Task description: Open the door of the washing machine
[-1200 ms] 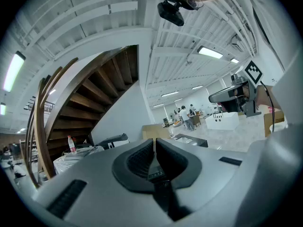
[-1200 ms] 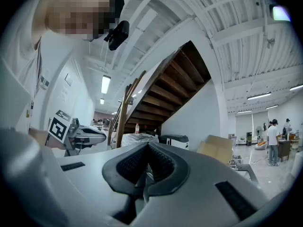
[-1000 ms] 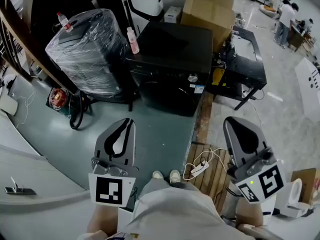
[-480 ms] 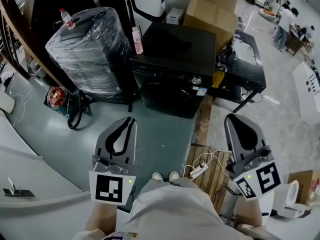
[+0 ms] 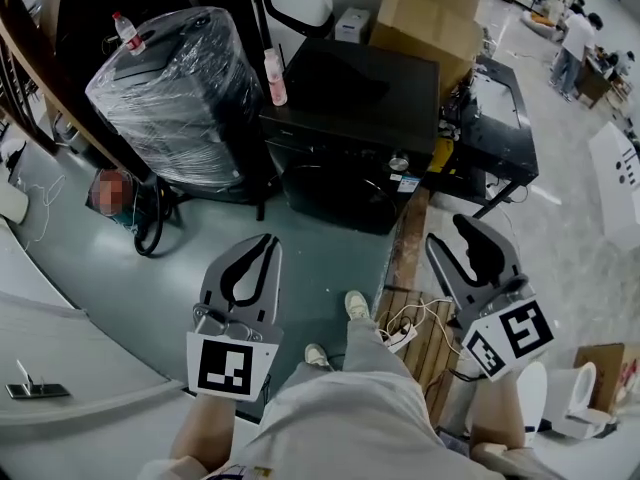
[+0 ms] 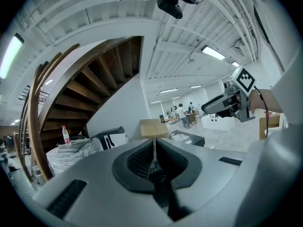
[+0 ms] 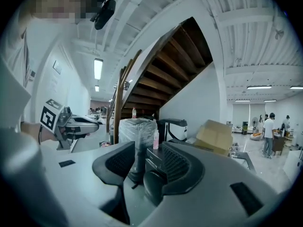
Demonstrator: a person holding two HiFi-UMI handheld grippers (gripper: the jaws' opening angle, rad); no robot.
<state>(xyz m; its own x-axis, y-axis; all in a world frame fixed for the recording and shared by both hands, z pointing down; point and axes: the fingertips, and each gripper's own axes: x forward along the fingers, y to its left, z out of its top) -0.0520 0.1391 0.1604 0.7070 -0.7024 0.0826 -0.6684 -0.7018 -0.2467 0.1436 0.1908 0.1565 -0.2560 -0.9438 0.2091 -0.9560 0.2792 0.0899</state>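
Two tools over grey floor [image 5: 322, 260]: left tool [image 5: 262, 242] pressed together, right tool [image 5: 470, 243] just spread, empty; washing machine [image 5: 352, 118] ahead.

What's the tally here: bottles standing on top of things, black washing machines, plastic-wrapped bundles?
Bottles on top: 2, the red-capped bottle and the pink bottle
Black washing machine: 1
Plastic-wrapped bundle: 1
Total: 4
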